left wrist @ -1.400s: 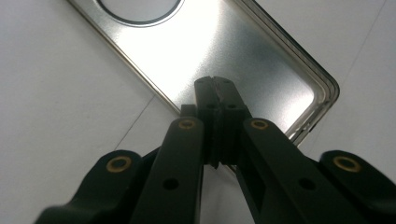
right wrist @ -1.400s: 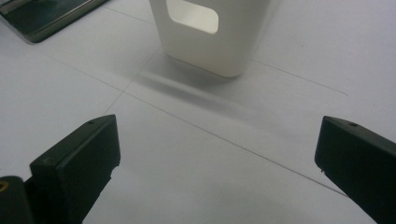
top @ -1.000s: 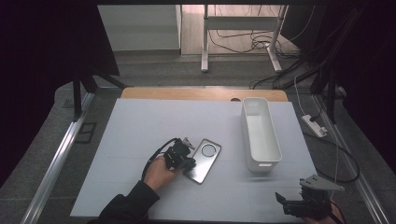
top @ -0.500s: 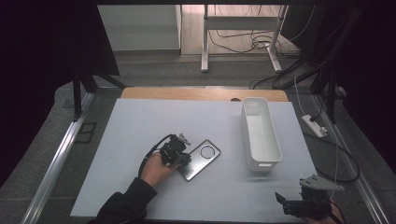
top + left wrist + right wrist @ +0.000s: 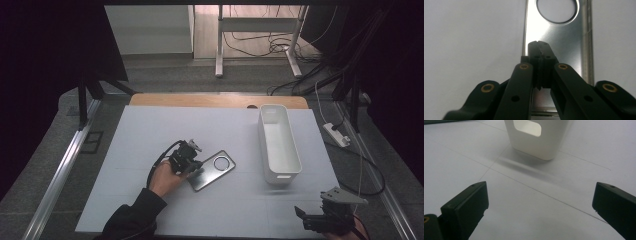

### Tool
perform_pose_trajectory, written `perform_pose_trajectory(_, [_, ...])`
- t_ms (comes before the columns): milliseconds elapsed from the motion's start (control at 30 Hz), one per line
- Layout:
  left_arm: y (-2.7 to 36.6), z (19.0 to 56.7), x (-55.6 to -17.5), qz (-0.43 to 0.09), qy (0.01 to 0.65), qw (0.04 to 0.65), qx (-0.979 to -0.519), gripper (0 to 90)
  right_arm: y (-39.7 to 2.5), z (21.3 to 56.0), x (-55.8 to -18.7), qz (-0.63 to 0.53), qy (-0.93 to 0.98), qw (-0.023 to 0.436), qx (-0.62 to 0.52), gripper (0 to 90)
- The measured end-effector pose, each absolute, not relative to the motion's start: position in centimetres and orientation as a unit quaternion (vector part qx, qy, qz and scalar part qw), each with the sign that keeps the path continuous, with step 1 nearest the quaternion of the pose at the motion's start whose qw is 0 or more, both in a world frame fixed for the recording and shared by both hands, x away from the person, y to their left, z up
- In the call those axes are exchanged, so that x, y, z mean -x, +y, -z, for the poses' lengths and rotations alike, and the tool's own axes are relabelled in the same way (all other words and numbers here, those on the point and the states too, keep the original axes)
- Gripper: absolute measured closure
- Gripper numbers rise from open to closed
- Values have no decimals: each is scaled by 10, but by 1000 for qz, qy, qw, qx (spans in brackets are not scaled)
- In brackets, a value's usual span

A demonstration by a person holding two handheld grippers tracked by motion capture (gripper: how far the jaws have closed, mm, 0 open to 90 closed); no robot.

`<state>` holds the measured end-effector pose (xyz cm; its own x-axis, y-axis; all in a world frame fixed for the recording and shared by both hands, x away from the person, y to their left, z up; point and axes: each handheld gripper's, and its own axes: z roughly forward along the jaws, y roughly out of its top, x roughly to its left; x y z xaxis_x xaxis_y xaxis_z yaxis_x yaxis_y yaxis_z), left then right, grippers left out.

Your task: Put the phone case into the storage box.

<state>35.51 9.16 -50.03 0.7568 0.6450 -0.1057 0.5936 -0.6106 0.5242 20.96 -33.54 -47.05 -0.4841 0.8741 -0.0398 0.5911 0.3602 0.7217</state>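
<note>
Left gripper [image 5: 539, 50]: jaws pressed together, tips over near end of metal plate [image 5: 212, 170]; whether plate edge is pinched cannot be told. Plate lies flat mid-table, nearer front edge, left of white bin [image 5: 279, 142]. Right gripper [image 5: 320, 220]: jaws spread, idle at front right corner. Advice: confirm edge bite before lifting; keep plate level.

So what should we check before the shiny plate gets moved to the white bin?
1. Left gripper at the plate: ok, its shut jaws lie over the plate's near half.
2. Plate actually clamped: cannot tell; the tips meet above the metal, and no edge shows between them.
3. Plate flat on the table: ok.
4. Bin upright, with room inside: ok.
5. Path from plate to bin free: ok, bare table between them.
6. Right gripper out of the way: ok, open at the near right corner.
</note>
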Motion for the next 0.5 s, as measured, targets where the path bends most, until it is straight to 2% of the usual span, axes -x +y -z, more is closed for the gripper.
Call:
perform_pose_trajectory(300, [94,486,-351,-50,344,283,-894,888,-335,470,-210,-327,797,215,-460,8])
perform_pose_trajectory(400, [97,486,-353,-51,351,281,-892,799,-335,470,-210,-327,797,215,-460,8])
perform_pose_trajectory(467, [99,486,-353,-50,350,283,-892,704,-335,470,-210,-327,797,215,-460,9])
perform_pose_trajectory(500, [100,486,-354,-54,351,283,-891,622,-335,470,-210,-327,797,215,-460,9])
